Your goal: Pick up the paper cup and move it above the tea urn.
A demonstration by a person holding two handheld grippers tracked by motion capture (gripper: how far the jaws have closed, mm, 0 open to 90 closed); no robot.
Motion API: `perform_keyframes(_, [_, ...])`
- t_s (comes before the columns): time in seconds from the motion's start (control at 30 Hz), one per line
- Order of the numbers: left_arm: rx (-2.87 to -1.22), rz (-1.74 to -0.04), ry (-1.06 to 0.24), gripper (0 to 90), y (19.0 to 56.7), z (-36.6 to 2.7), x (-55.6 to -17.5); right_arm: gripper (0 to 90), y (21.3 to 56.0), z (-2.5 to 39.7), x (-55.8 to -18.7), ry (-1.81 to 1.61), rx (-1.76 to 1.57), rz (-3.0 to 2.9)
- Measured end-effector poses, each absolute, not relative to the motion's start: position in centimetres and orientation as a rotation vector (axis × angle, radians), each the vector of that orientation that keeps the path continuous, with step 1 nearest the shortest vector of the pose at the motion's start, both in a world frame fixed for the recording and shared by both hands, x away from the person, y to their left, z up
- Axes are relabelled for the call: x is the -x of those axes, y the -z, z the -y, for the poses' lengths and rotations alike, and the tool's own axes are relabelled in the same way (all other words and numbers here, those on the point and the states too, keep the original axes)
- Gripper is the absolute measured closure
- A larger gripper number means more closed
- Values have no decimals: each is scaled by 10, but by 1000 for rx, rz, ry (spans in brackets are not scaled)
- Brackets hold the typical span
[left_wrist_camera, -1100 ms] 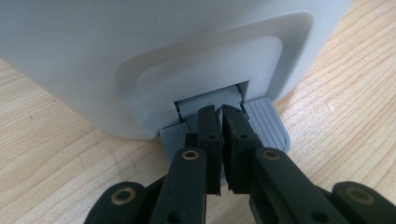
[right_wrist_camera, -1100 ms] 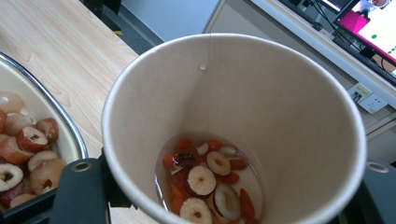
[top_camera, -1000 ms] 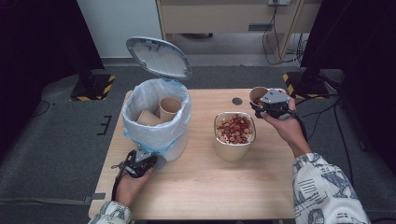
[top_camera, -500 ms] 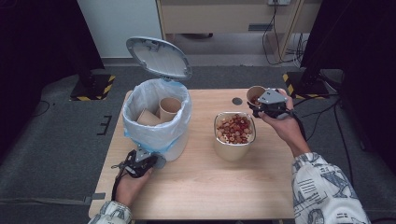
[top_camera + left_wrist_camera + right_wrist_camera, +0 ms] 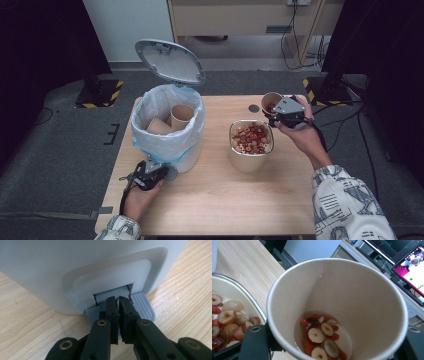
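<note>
My right gripper (image 5: 280,111) clamps a paper cup (image 5: 271,101) between its jaws, one jaw on each side of the cup wall. I hold the cup above the far right part of the table (image 5: 220,200), just beyond the far right corner of the food container (image 5: 250,144). In the right gripper view the cup (image 5: 337,307) stands roughly upright with its mouth open to the camera; a shallow layer of liquid with sliced dried fruit and small red berries (image 5: 322,337) lies at its bottom. The container (image 5: 227,322) sits to the left of the cup there, and it holds similar dried fruit pieces.

My left gripper (image 5: 150,172) sits at the near left of the table, at the base of the pedal bin (image 5: 167,131). In the left gripper view its jaws are nearly closed, with only a thin gap between them, and their tips rest on the grey ribbed pedal (image 5: 143,306) where it enters the recess in the bin body (image 5: 75,270). The jaws grip nothing.

The bin lid (image 5: 170,61) stands raised at the far side of the bin. The bin carries a pale liner bag (image 5: 150,145), and two paper cups (image 5: 181,116) lie inside it. A small dark round spot (image 5: 254,108) lies on the table just left of the held cup
</note>
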State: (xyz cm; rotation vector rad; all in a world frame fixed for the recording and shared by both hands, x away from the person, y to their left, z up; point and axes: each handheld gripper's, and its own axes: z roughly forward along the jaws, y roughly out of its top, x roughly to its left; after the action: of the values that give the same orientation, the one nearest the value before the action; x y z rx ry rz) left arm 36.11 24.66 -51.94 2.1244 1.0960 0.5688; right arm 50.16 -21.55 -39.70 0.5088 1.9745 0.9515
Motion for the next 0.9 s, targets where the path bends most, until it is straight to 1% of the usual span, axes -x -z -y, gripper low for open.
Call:
perform_keyframes(0.63, [-2127,-1094,-571,856,519,-246,-361,297,405,200,-496,-897,-441,-2005])
perform_keyframes(0.9, [-2126,-1094,-570,855,519,-247,-361,297,406,199,-494,-904,-440,-2004])
